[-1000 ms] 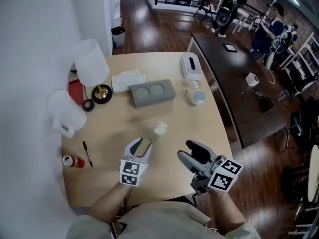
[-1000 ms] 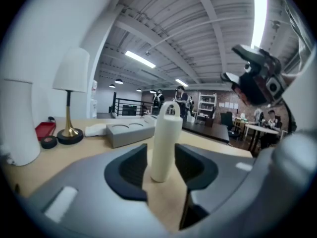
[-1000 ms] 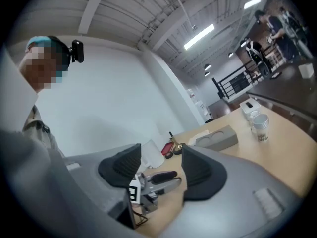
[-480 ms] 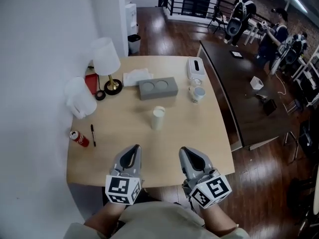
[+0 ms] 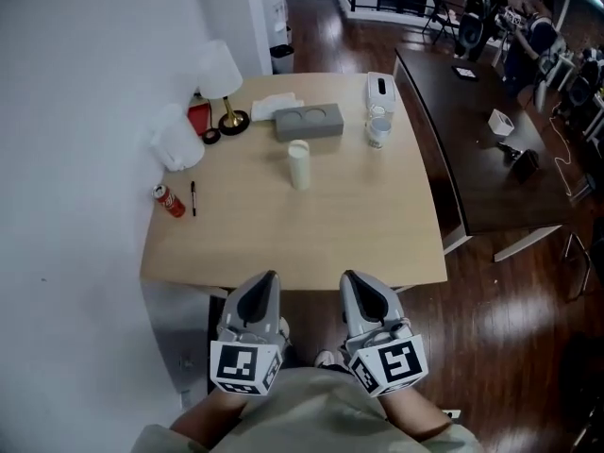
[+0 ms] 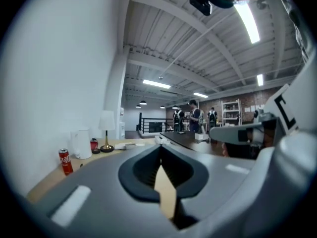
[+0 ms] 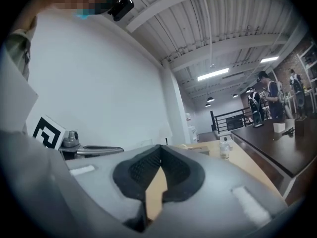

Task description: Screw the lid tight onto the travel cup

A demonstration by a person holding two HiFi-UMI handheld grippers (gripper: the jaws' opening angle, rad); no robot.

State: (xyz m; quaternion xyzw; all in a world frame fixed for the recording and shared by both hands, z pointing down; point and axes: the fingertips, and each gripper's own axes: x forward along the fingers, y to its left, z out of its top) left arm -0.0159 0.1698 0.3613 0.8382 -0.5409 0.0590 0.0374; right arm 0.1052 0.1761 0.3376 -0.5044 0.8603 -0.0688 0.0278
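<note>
Holding the left tool (image 5: 263,289) and the right tool (image 5: 356,289) side by side just off the near edge of the tabletop (image 5: 311,248), close to the body and pointing toward the far side. Showing both pairs of jaws pressed fully together, with nothing gripped in either, only pale tabletop seen through the small gap below the pads in each gripper view. Leaving the travel cup (image 5: 299,166) well apart from both tools, upright in the far half of the tabletop, with its lid (image 5: 298,146) sitting on top; no telling whether screwed tight. Finding just beyond the cup a grey block (image 5: 309,122) with two round recesses, and to the right of that a small jar (image 5: 378,132) and a white tissue box (image 5: 380,88). Lining the left side, from far to near: a white-shaded lamp (image 5: 219,68), a white jug (image 5: 176,140), a red can (image 5: 169,200) and a black pen (image 5: 192,197) just beside it. Standing to the right, across a narrow gap, a dark table (image 5: 472,159), with people at its far end.
</note>
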